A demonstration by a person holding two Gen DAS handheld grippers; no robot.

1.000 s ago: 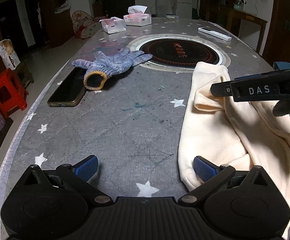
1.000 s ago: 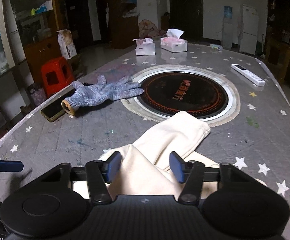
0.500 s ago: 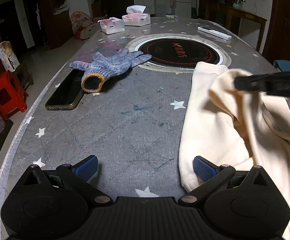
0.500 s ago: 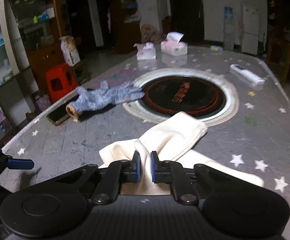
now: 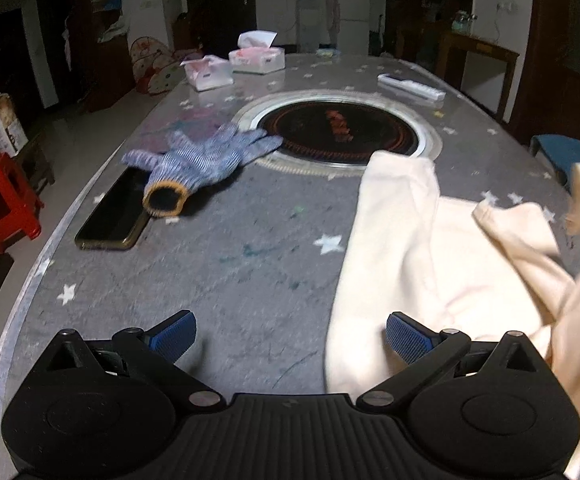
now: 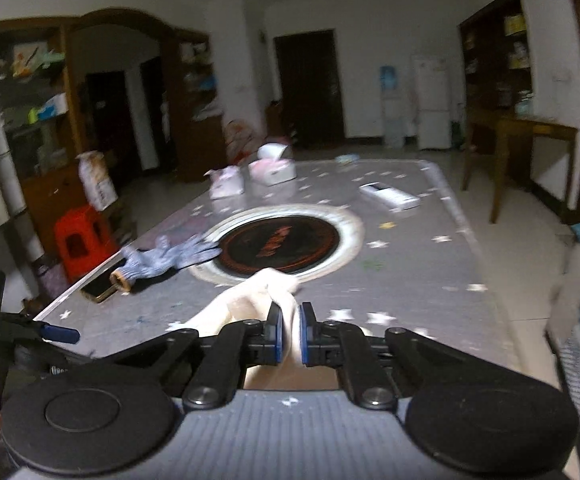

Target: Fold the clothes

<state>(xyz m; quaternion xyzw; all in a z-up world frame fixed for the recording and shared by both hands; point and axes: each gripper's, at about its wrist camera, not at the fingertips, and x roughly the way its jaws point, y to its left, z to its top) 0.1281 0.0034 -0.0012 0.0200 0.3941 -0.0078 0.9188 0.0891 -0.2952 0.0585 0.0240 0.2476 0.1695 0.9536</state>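
Pinching a fold of the cream fleece garment (image 6: 250, 304) between their blue pads, the right tongs (image 6: 290, 334) hold part of the cloth raised above the grey star-printed tabletop (image 5: 230, 264), while the left tongs (image 5: 288, 336) hang spread wide and empty just above it, their right pad beside the garment's near hem. Most of the garment lies flat on the right half of the tabletop, its far end touching the rim of the round black inset hotplate (image 5: 337, 126); the lifted part rises out of the left camera's view at the right edge.

The risk, judging from the grip, is a slip: only a thin bunch of fleece sits between the pads, and the weight of the hanging cloth could pull it free or drag the flat part askew, spoiling any crease. A swung sleeve could also catch the hotplate rim.

Farther left lie a blue-and-white knitted work glove with an orange cuff (image 5: 200, 160) and, beside it, a dark smartphone (image 5: 112, 216). Two pink-and-white tissue boxes (image 5: 256, 58) and a white remote control (image 5: 411, 88) sit at the far end. Beyond stand a red plastic stool (image 6: 84, 240), dark wooden cabinets and a white refrigerator (image 6: 431, 108), in a dim room.
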